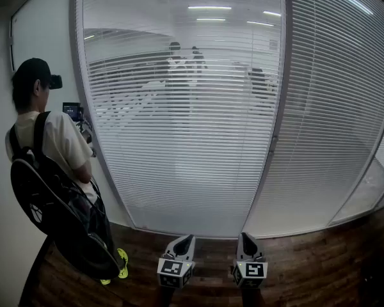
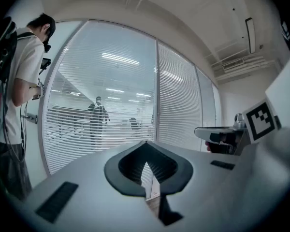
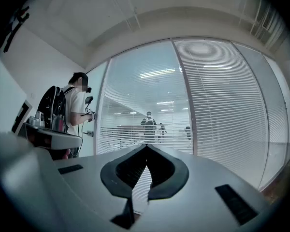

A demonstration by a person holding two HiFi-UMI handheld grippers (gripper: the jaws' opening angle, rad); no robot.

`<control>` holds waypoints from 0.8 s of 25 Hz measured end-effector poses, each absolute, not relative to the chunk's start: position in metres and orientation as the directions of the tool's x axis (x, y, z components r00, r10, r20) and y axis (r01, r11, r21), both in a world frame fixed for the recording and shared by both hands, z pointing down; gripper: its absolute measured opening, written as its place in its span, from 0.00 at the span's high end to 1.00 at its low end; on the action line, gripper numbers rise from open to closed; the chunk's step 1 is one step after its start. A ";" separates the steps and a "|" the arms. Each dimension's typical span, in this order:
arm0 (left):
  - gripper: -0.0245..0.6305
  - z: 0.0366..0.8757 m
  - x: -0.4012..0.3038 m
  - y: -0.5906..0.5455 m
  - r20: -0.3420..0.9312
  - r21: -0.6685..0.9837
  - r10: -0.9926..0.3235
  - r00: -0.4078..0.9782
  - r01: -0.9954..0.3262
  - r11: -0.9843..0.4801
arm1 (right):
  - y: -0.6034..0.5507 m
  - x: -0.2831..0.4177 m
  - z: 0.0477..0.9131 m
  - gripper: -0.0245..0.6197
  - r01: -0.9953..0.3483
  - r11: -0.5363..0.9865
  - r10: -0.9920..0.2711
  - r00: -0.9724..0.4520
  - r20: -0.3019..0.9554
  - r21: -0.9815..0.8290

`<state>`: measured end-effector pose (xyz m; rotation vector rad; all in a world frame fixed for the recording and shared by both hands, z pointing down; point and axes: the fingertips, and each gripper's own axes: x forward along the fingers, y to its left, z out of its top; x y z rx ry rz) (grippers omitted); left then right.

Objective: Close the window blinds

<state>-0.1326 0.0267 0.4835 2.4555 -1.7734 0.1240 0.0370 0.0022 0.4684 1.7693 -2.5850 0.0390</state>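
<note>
- Task not started, by my read: neither tool touches anything yet.
- Blinds [image 1: 179, 139] hang full length over the glass wall straight ahead, so they are down already.
- Left panel's slats are tilted open. A room, ceiling lights and figures show through them.
- Right panel [image 1: 336, 107] looks much more shut, near solid white, with little showing through.
- What's left, probably: tilt the left panel's slats closed. Can't pick out a wand or cord in any view.
- Left tool [image 1: 186, 238] is low in the head view and aimed at the bottom of the blinds. Tips together, nothing between them, well short of the slats.
- Right tool [image 1: 244, 236] is just beside it at the same height, also tips together and empty, aimed near the foot of the post [image 1: 278, 107] between the panels.
- Room: bare wood floor [image 1: 307, 261] between the tools and the glass, with nothing in the way ahead or to the right.
- Tight side is the left. A person [image 1: 51, 139] with a backpack [image 1: 57, 216] stands near the left edge of the left panel, facing it and holding a device.
- Reaching for that left edge risks bumping the person; the post side is freer.
- A side wall [image 1: 6, 248] closes in behind the person, so there's no way round on that side.
</note>
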 end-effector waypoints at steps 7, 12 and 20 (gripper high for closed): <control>0.96 0.477 -0.134 0.024 0.116 0.046 -0.947 0.299 -0.954 -0.296 | 0.001 0.032 0.468 0.96 -0.928 0.371 -0.928 -0.371 0.032 -0.018; 0.96 0.480 -0.132 0.019 0.120 0.048 -0.947 0.297 -0.955 -0.293 | -0.005 0.032 0.478 0.96 -0.922 0.388 -0.921 -0.388 0.021 -0.015; 0.96 0.481 -0.127 0.014 0.131 0.044 -0.945 0.300 -0.954 -0.297 | -0.009 0.042 0.471 0.96 -0.939 0.343 -0.938 -0.344 0.037 -0.032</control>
